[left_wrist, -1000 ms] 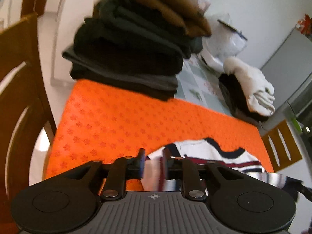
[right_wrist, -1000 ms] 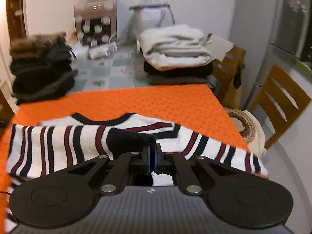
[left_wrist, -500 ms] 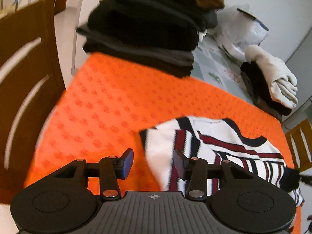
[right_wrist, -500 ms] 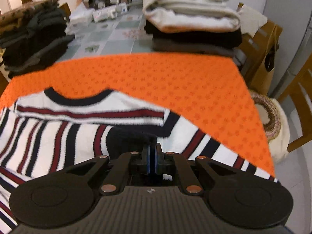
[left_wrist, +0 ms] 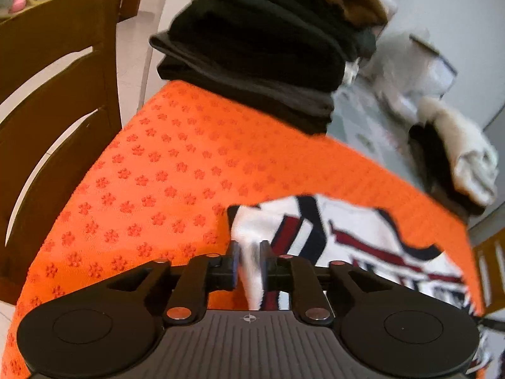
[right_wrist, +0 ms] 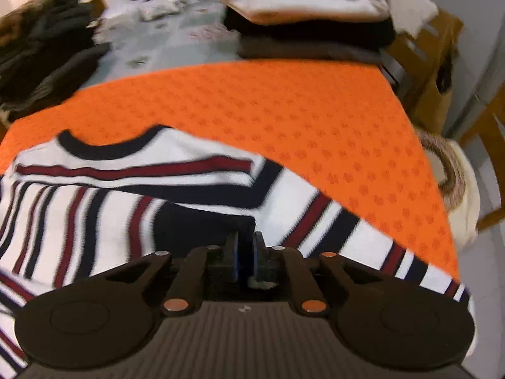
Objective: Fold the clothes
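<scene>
Right wrist: white, navy-and-red-striped sweater (right_wrist: 126, 186).

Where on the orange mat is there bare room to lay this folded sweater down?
The orange mat is bare between the striped sweater and the cream-topped pile, out to its right edge. Another bare patch lies left of the sweater, below the dark clothes stack. The near side is crowded by the sweater.

striped sweater (right_wrist: 132, 195) blurred, cut off at frame edges
</scene>
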The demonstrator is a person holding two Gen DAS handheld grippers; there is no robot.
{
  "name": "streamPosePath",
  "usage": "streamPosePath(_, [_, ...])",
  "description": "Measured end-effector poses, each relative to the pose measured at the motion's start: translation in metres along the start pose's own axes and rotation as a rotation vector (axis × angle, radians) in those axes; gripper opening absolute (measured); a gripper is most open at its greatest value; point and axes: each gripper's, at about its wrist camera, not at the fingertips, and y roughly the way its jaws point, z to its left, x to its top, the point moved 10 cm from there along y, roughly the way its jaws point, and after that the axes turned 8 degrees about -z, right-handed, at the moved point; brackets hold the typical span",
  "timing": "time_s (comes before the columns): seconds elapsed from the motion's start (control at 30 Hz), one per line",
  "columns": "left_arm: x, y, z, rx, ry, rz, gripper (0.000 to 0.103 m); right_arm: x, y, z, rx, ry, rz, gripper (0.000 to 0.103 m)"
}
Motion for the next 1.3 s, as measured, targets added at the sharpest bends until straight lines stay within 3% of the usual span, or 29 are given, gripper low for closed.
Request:
streamPosePath(0.1, [0.010,-0.019,-0.007,-0.028,0.030,-0.035,0.049,-0.003,-0.006,-0.009,-0.026,0.030,-0.014,0.020])
streamPosePath(0.2, [0.015,-0.043,-0.018,-0.049,0.102,-0.053,0.060,-0.007,-0.012,-0.018,-0.052,0.061,-0.027,0.025])
streamPosePath(0.3, [0.012,-0.065,-0.029,-0.076,0.163,-0.061,0.066,-0.012,-0.042,-0.024,-0.071,0.084,-0.057,0.025])
streamPosePath(0.47, [-0.008,-0.091,-0.044,-0.114,0.161,-0.024,0.073,-0.031,-0.093,-0.053,-0.127,0.172,-0.083,0.026])
streamPosePath(0.77, [-0.045,-0.111,-0.087,-0.152,0.187,-0.003,0.078,-0.080,-0.141,-0.143,-0.207,0.329,-0.095,0.028])
streamPosePath(0.87, [-0.055,-0.113,-0.107,-0.146,0.181,-0.017,0.078,-0.093,-0.139,-0.173,-0.209,0.349,-0.085,0.032])
streamPosePath(1.03, [-0.073,-0.113,-0.138,-0.091,0.157,-0.035,0.078,-0.109,-0.121,-0.228,-0.173,0.436,-0.075,0.034])
streamPosePath(1.13, [-0.086,-0.111,-0.154,-0.055,0.150,-0.026,0.078,-0.118,-0.104,-0.260,-0.117,0.566,-0.092,0.037])
streamPosePath(1.3, [-0.098,-0.113,-0.175,-0.022,0.149,-0.017,0.078,-0.132,-0.070,-0.288,-0.029,0.696,-0.060,0.043])
